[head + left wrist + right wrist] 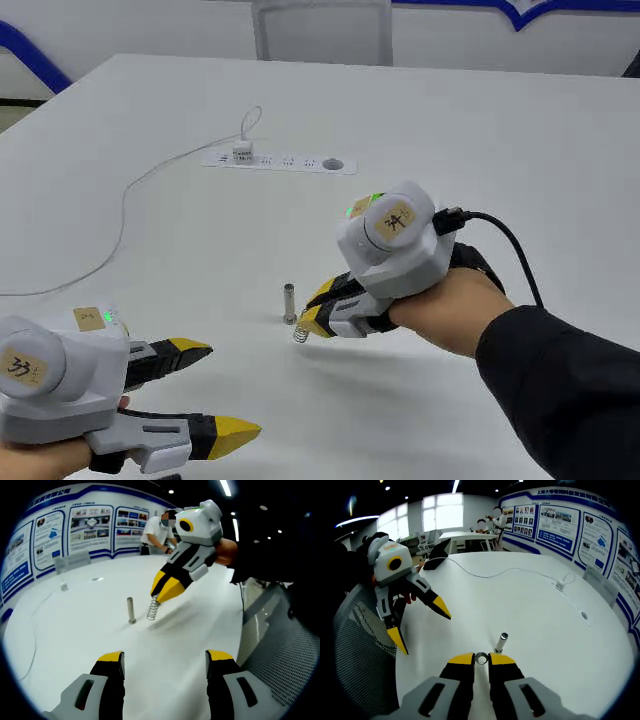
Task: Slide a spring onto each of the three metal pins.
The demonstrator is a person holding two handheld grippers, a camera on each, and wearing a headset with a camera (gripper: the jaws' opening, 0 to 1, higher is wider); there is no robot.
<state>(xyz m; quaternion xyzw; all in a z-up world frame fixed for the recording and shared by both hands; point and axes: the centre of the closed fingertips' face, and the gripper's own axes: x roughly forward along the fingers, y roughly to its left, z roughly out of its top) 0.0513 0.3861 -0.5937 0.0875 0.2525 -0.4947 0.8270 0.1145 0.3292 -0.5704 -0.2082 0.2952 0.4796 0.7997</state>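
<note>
One metal pin [289, 302] stands upright on the white table [420, 130], also seen as the pin [131, 610] and the pin [500, 642]. My right gripper [308, 325] is shut on a small coil spring [300, 335], held just right of the pin with its lower end at the tabletop. The spring [153, 610] hangs from the yellow tips of the right gripper [159, 596]. In the right gripper view the spring [481, 658] sits pinched between the tips of the gripper [481, 659]. My left gripper [225, 390] is open and empty at the near left, as is the gripper [165, 656].
A white power strip [280, 160] with a plugged adapter and a thin cable [125, 205] lies at the back left of the table. A chair back [322, 30] stands beyond the far edge. People stand in the background of both gripper views.
</note>
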